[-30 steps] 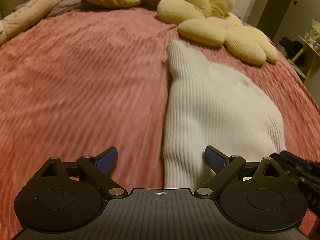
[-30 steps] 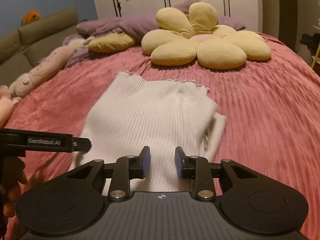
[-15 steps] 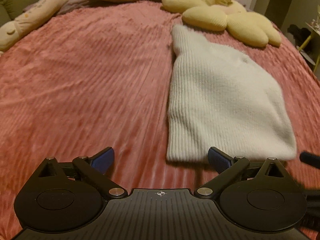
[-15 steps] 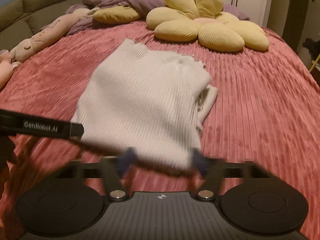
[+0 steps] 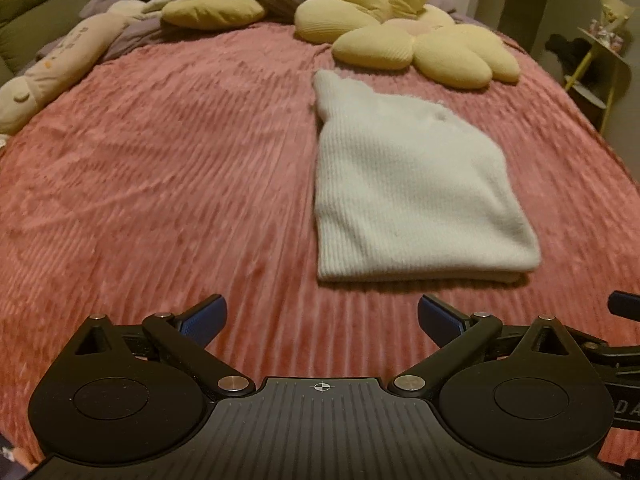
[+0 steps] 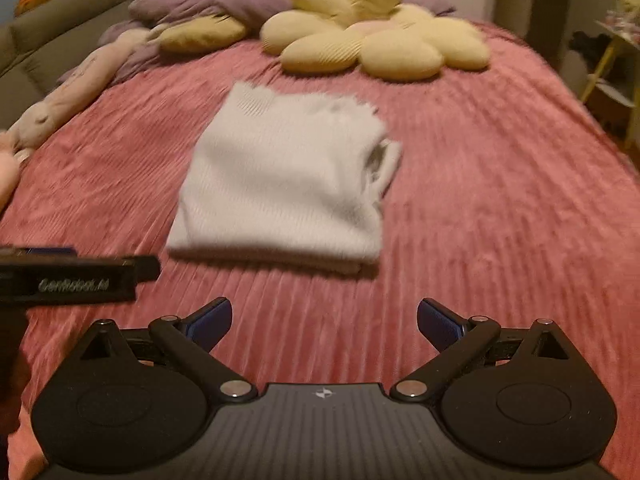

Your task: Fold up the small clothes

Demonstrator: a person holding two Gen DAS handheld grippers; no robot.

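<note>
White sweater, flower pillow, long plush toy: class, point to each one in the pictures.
white sweater (image 5: 404, 196), left wrist view, middle of the folded top layer.
flower pillow (image 6: 376, 46), right wrist view, a front petal.
long plush toy (image 5: 60, 68), left wrist view, its body.

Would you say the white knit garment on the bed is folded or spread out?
Folded: the white knit garment lies as a compact doubled rectangle, layered edges showing along its near side.

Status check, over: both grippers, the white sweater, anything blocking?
Left gripper open, empty. Right gripper opening, nothing between its jaws. White knit sweater folded flat on the pink bedspread. Flower cushion beyond it, apart; nothing in the way.
</note>
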